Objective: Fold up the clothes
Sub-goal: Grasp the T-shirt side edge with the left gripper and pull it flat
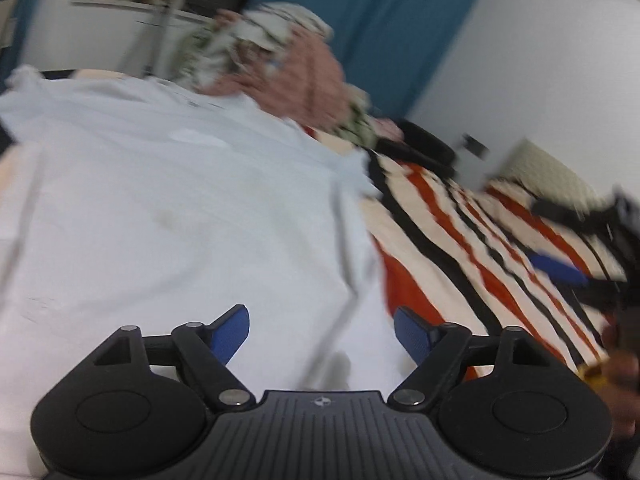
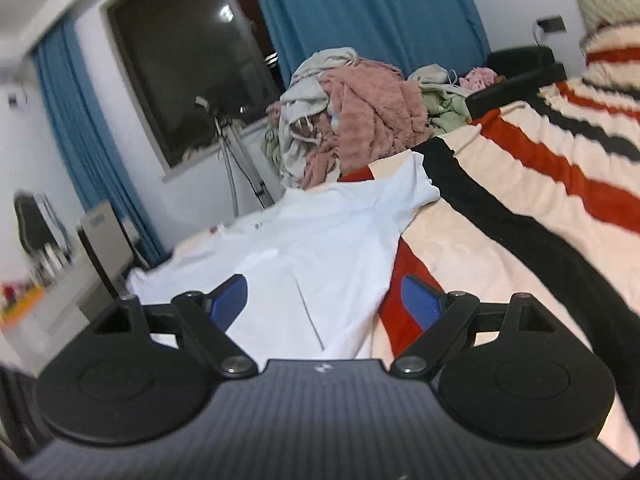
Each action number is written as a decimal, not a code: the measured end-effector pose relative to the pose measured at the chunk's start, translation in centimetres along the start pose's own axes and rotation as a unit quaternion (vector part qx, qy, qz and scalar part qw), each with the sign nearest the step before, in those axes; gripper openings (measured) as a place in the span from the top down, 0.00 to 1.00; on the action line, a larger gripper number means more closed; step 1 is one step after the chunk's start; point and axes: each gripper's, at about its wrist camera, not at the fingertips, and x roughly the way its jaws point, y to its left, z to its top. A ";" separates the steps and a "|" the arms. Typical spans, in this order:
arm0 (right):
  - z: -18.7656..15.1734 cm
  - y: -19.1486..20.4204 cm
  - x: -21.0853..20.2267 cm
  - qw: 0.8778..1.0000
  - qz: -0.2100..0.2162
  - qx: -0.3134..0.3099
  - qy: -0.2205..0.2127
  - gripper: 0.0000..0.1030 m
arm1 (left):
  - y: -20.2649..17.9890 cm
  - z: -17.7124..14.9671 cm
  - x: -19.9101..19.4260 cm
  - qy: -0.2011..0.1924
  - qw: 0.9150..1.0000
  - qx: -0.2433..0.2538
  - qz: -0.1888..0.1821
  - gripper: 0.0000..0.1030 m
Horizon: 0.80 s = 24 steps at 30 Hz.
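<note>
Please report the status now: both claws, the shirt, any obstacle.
Left claw open, empty. Right claw open, empty. White T-shirt spread flat on striped blanket. Nothing in the way.

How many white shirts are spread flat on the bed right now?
1. The white shirt lies on the striped blanket, in front of both open grippers. More could be buried in the clothes pile behind it.

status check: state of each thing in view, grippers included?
white T-shirt: spread flat on the bed, unfolded
left gripper: open, holding nothing, over the shirt
right gripper: open, holding nothing
clothes pile: heaped, unfolded
striped blanket: spread over the bed
blue curtain: drawn
</note>
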 end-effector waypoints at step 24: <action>0.9 -4.0 -2.5 0.993 -0.029 0.036 -0.109 0.15 | -14.1 -3.6 10.5 0.062 0.991 0.052 -0.111 1.00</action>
